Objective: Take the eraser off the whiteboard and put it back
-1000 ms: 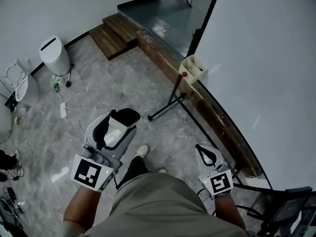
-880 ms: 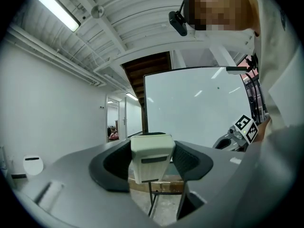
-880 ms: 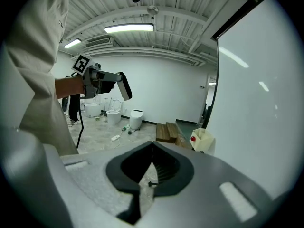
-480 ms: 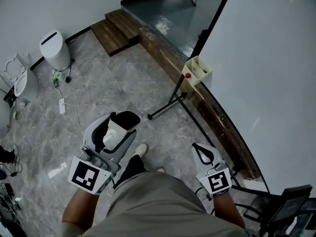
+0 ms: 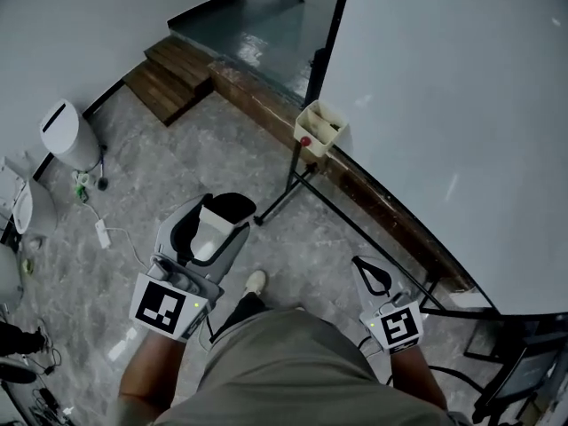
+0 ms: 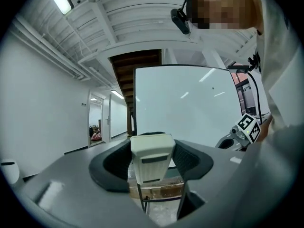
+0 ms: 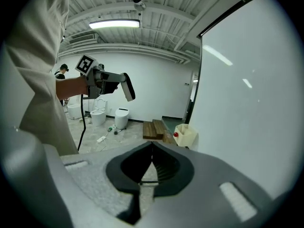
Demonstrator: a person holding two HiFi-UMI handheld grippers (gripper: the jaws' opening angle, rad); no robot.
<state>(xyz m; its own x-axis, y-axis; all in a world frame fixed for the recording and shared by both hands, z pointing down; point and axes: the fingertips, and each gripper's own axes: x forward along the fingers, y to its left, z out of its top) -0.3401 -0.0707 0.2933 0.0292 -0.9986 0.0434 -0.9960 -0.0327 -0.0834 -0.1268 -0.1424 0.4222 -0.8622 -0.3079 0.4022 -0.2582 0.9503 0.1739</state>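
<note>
In my left gripper (image 5: 211, 227) sits the eraser (image 5: 213, 231), a cream-white block with a grey slot; both dark pads press on its sides. The left gripper view shows the eraser (image 6: 151, 156) upright between the jaws of that gripper (image 6: 152, 169), with the whiteboard (image 6: 190, 108) ahead. My right gripper (image 5: 371, 278) is shut and empty, low beside the whiteboard (image 5: 444, 105); its jaws meet in the right gripper view (image 7: 151, 164). That view also shows the left gripper (image 7: 113, 82) held up at the left with the eraser (image 7: 128, 90).
A cream tray (image 5: 319, 127) with a red item hangs at the whiteboard's lower corner. Its black stand leg (image 5: 288, 189) crosses the floor. A wooden beam (image 5: 373, 204) runs under the board. Wooden steps (image 5: 173, 76), a white bin (image 5: 67, 136) and cables lie to the left.
The floor and its things have slid left and down in the head view, and the whiteboard fills more of the right. The eraser stays in the left gripper; the right one stays shut.
</note>
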